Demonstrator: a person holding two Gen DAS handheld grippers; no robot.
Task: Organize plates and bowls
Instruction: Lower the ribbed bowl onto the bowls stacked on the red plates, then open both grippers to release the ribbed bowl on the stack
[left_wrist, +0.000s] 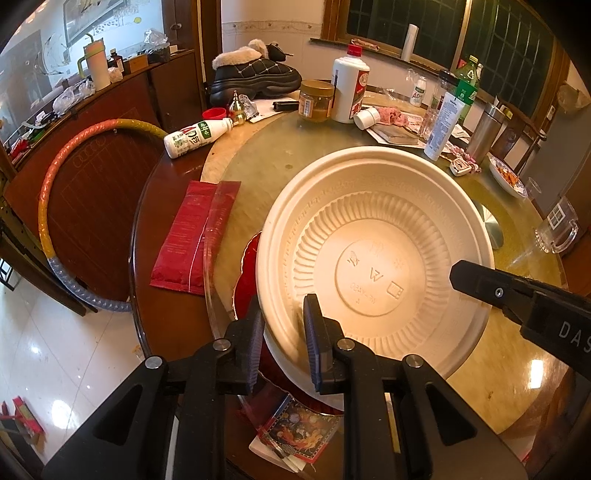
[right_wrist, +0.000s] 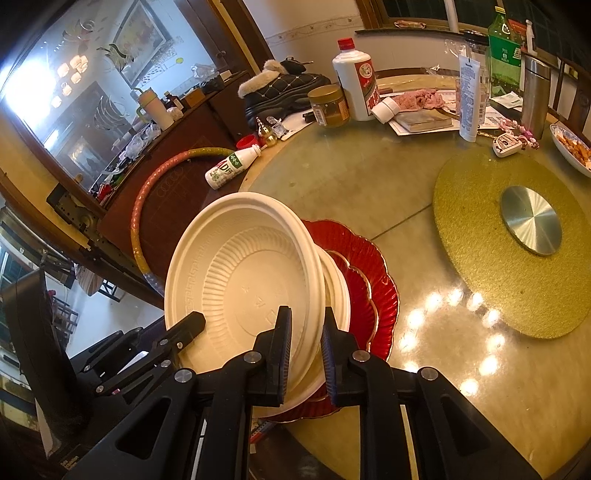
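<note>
A cream disposable bowl (left_wrist: 373, 254) is held tilted above a red scalloped plate (left_wrist: 247, 269) near the table's front edge. My left gripper (left_wrist: 282, 339) is shut on the bowl's near rim. My right gripper (right_wrist: 304, 350) is shut on the bowl's (right_wrist: 243, 280) opposite rim; its finger shows in the left wrist view (left_wrist: 480, 282). A second cream bowl (right_wrist: 336, 291) sits under the held one on the red plate (right_wrist: 369, 280). The left gripper's fingers (right_wrist: 184, 328) show at the bowl's left edge in the right wrist view.
A red packet (left_wrist: 192, 236) lies left of the bowls. A gold turntable mat (right_wrist: 517, 243) lies at right. Farther back stand a white bottle (left_wrist: 349, 88), a jar (left_wrist: 316, 100), a lying drink bottle (left_wrist: 195, 136), a tube (left_wrist: 443, 125), a steel flask (left_wrist: 485, 133) and a snack dish (left_wrist: 508, 176).
</note>
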